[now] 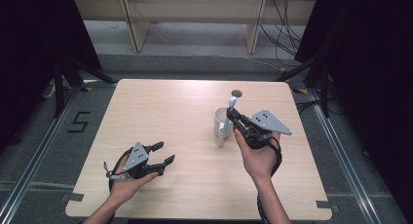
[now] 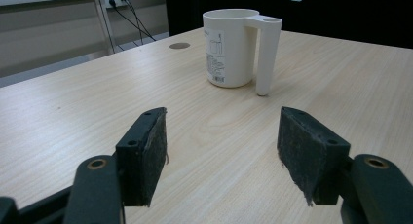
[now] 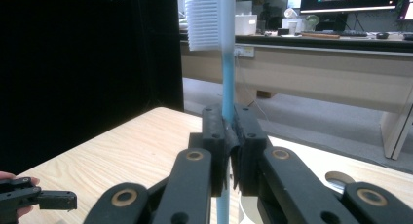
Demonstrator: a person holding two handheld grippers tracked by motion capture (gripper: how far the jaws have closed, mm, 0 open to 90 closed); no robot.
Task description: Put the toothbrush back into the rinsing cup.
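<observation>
A white mug (image 1: 220,121) with a long straight handle stands on the right half of the wooden table (image 1: 165,107). My right gripper (image 1: 230,115) hovers right over the mug, shut on a light blue toothbrush (image 1: 232,103) that stands upright with its bristle head on top. In the right gripper view the jaws (image 3: 228,131) clamp the blue toothbrush handle (image 3: 227,83), with the white bristles (image 3: 201,19) above them. My left gripper (image 1: 164,153) rests low at the table's front left, open with nothing between its jaws. Its own view shows the open gripper (image 2: 226,146) facing the mug (image 2: 230,48).
A small round grommet hole (image 1: 237,93) sits near the table's far edge behind the mug. Dark curtains flank both sides, and desks with cables stand beyond the table. Bare tabletop lies between the two grippers and across the left half.
</observation>
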